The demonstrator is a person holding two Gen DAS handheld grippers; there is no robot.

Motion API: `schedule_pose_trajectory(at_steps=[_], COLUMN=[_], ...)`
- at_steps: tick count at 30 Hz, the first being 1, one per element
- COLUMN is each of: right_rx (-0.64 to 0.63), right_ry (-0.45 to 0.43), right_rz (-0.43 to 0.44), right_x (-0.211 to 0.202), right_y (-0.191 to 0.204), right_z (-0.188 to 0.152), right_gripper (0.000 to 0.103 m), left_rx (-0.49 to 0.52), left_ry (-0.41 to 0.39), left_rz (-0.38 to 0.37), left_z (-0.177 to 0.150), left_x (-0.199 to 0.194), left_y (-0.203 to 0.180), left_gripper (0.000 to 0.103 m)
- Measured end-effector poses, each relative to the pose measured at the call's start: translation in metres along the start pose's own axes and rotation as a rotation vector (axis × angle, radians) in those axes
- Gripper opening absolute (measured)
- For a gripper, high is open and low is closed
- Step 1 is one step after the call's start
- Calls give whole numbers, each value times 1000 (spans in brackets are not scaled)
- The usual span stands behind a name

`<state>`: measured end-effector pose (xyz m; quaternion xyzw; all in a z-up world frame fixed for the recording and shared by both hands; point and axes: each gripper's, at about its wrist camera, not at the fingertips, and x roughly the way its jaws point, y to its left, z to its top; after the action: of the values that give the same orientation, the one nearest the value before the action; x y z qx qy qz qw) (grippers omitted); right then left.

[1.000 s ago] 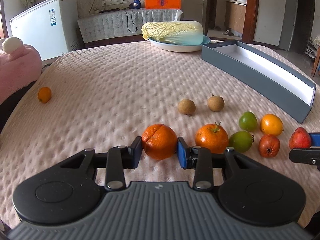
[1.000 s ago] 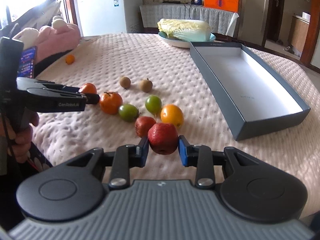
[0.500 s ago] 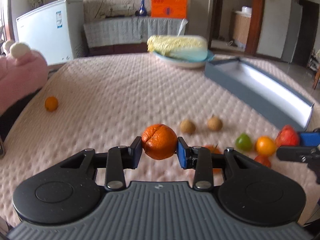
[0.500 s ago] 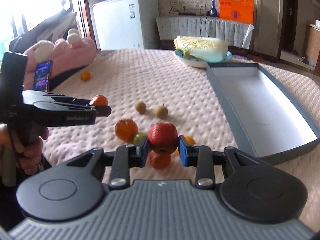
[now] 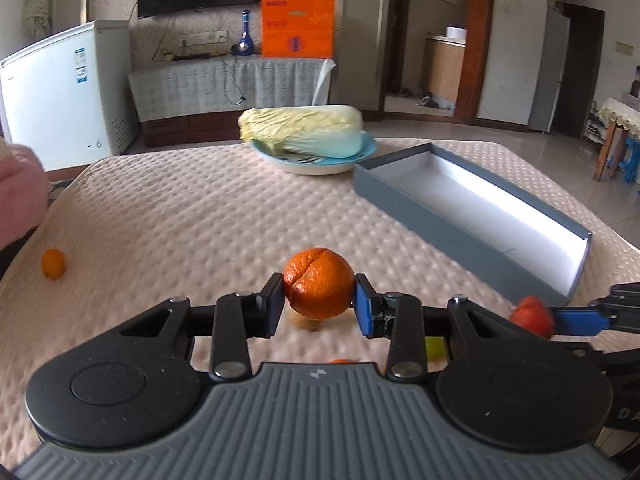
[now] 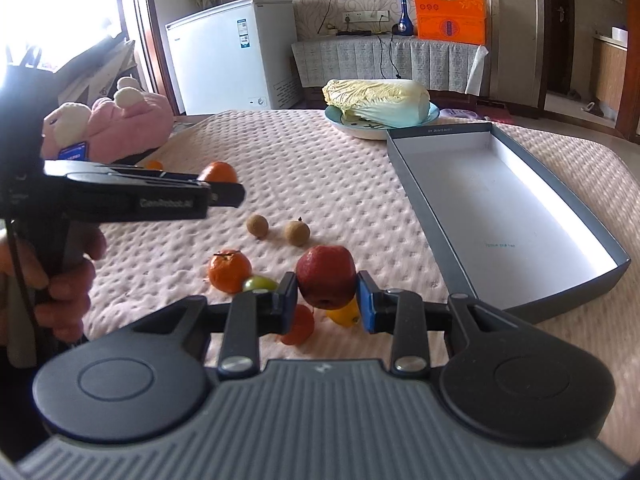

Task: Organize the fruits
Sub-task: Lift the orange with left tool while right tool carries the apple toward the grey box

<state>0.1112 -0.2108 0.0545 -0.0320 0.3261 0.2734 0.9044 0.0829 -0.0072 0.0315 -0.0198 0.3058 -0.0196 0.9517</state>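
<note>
1. The left tool (image 5: 319, 302) is clamped on a round orange with a split down its peel (image 5: 319, 282), one blue pad on each side. A second ago the fruit row filled the space just past it; now the orange hangs clear above the pink bumpy-quilted table (image 5: 200, 208) and most of the row has slipped under the tool body.
2. The right tool (image 6: 326, 297) is pinching a dark red apple-shaped fruit (image 6: 326, 277), dimpled end facing down. It was low by the other fruits earlier and now sits higher, with the yellow fruit (image 6: 343, 316) and a red one (image 6: 299, 325) below it.
3. Left on the table: a stemmed orange mandarin (image 6: 229, 271), a green fruit (image 6: 260, 282), two small brown round fruits (image 6: 257, 225) and (image 6: 297, 233), and a tiny orange one (image 5: 53, 263) far off to the left.
4. Writing: the left tool's side seems to read "GenRobot.AI", a bit blurry. The box has small print on its far rim and inside floor, too tiny to read.
5. The long grey cardboard box with a white inside (image 6: 496, 200) lies with its long axis running away from the cameras toward the napa cabbage on a blue-rimmed plate (image 6: 376, 102), its far end just beside the plate.
</note>
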Motion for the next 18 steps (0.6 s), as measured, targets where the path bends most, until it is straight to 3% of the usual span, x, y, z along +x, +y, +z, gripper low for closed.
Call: schedule_pose_trajectory(at_steps=[18], right_rx=[12], right_ry=[-24], right_rz=[-14], right_x=[-14], right_y=[-8], right_z=[-2], right_gripper=[35], left_rx=[-19], left_ry=[8], left_rz=[3], left_z=[-5], left_x=[-1], left_y=[-7], left_gripper=[42])
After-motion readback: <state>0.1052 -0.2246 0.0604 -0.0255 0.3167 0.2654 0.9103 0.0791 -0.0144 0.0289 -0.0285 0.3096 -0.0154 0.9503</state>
